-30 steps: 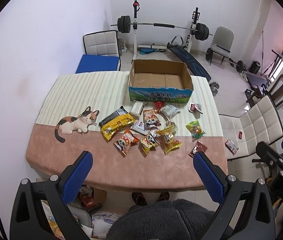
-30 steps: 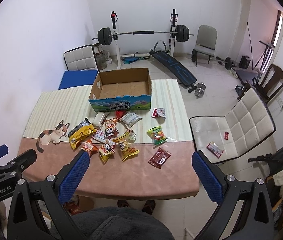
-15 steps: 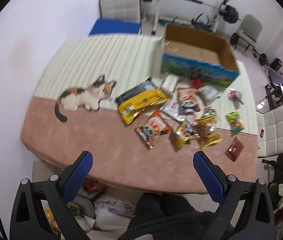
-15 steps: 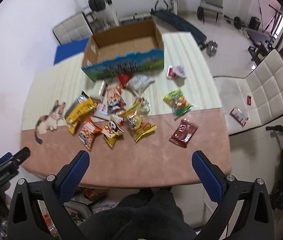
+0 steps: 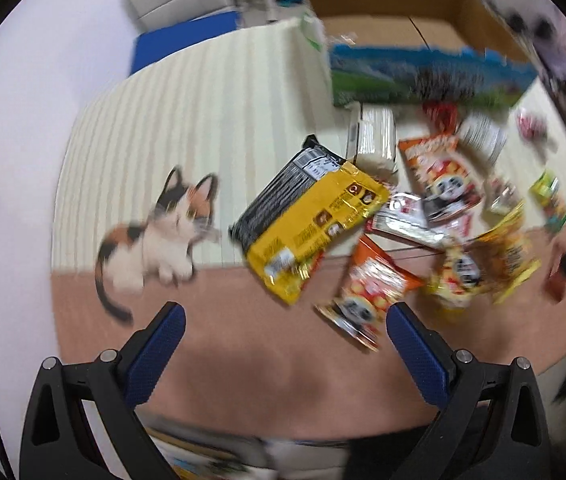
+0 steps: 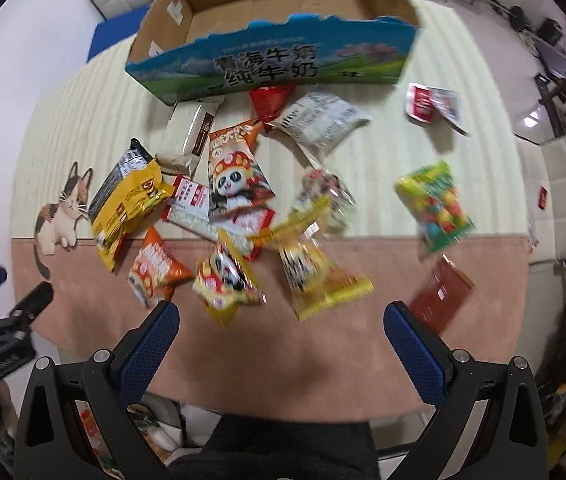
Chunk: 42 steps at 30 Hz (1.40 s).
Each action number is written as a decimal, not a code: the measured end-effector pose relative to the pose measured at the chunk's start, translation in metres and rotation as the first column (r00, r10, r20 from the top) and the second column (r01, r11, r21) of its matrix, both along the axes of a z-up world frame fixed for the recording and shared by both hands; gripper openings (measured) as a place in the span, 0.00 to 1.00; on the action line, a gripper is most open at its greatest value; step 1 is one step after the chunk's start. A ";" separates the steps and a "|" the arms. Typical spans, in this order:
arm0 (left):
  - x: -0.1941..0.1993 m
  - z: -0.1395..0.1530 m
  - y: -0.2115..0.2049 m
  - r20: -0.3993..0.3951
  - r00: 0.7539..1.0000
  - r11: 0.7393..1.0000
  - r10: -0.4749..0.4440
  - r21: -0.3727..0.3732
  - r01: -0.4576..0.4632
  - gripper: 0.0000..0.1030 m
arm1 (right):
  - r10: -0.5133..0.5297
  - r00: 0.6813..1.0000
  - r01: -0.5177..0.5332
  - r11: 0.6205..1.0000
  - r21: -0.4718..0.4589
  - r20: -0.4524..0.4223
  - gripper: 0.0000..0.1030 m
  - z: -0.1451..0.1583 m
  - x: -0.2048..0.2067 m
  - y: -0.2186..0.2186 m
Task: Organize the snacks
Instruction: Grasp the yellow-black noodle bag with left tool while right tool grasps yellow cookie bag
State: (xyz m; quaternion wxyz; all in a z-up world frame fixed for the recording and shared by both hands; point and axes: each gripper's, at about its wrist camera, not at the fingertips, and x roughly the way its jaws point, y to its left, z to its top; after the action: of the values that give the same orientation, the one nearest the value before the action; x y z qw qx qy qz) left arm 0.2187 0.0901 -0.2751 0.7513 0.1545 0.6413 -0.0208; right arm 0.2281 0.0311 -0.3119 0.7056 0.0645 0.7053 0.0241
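Both the left gripper and the right gripper hang with jaws spread wide, holding nothing. Ahead of the right jaws the snack packets lie scattered on the table, and beyond them stands the cardboard box, open-topped.

We see glossy crinkled foil on the yellow snack packet, matt brown cardboard inside the box, soft ribbed cloth covering the bench, textured blue rubbery pads at seven o'clock.
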 end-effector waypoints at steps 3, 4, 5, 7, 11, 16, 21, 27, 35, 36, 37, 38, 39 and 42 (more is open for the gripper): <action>0.027 -0.032 -0.004 -0.054 0.994 0.994 -0.096 0.049 0.099 1.00 | 0.028 0.999 -0.028 1.000 0.006 -0.042 1.00 -0.023 0.024 0.007; 0.036 -0.044 -0.005 -0.068 0.989 0.988 -0.129 0.074 0.134 1.00 | 0.036 0.998 -0.036 0.999 0.003 -0.057 1.00 -0.032 0.031 0.010; 0.044 -0.054 -0.007 -0.087 0.983 0.981 -0.162 0.090 0.170 1.00 | 0.042 0.997 -0.042 0.999 0.005 -0.070 1.00 -0.040 0.037 0.011; 0.057 -0.070 -0.011 -0.106 0.972 0.968 -0.209 0.117 0.220 1.00 | 0.047 0.994 -0.047 0.999 0.007 -0.097 1.00 -0.054 0.045 0.012; 0.083 -0.104 -0.021 -0.174 0.950 0.951 -0.258 0.130 0.282 1.00 | 0.034 0.989 -0.034 0.999 0.005 -0.144 1.00 -0.077 0.057 0.007; 0.115 -0.116 -0.014 -0.186 0.968 0.979 -0.168 0.087 0.186 1.00 | -0.022 0.985 0.026 0.999 0.019 -0.171 1.00 -0.084 0.059 -0.014; 0.132 -0.111 0.001 -0.196 0.976 0.995 -0.096 -0.034 0.091 1.00 | -0.060 0.982 0.066 0.997 0.033 -0.178 1.00 -0.075 0.050 -0.036; 0.096 -0.105 -0.011 -0.214 0.931 0.955 -0.294 -0.047 0.291 1.00 | -0.031 0.976 0.041 0.998 0.040 -0.216 1.00 -0.071 0.027 -0.050; 0.113 -0.139 0.024 -0.238 0.965 0.991 -0.111 0.041 0.124 1.00 | -0.003 0.964 0.007 1.000 0.014 -0.267 1.00 -0.094 0.010 -0.056; 0.120 -0.139 0.032 -0.230 0.971 0.996 -0.069 0.037 0.080 1.00 | -0.003 0.963 0.006 1.000 0.010 -0.269 1.00 -0.098 0.010 -0.056; 0.126 -0.138 0.043 -0.225 0.974 0.999 -0.021 0.029 0.028 1.00 | -0.003 0.963 0.007 1.000 0.011 -0.271 1.00 -0.102 0.013 -0.057; 0.133 -0.138 0.052 -0.225 0.974 1.000 0.010 0.020 -0.006 1.00 | -0.003 0.963 0.007 1.000 0.016 -0.270 1.00 -0.105 0.014 -0.057; 0.137 -0.139 0.061 -0.229 0.972 0.999 0.046 0.011 -0.044 1.00 | -0.001 0.963 0.006 1.000 0.019 -0.269 1.00 -0.109 0.016 -0.057; 0.143 -0.149 0.079 -0.246 0.964 0.994 0.098 -0.014 -0.105 1.00 | 0.011 0.962 -0.008 1.000 0.014 -0.274 0.99 -0.120 0.019 -0.054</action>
State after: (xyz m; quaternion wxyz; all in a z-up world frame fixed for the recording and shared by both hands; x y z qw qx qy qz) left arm 0.3615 0.1694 -0.4238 0.6684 0.1076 0.7359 -0.0097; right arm 0.2475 -0.0232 -0.4319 0.6006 0.0683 0.7963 0.0226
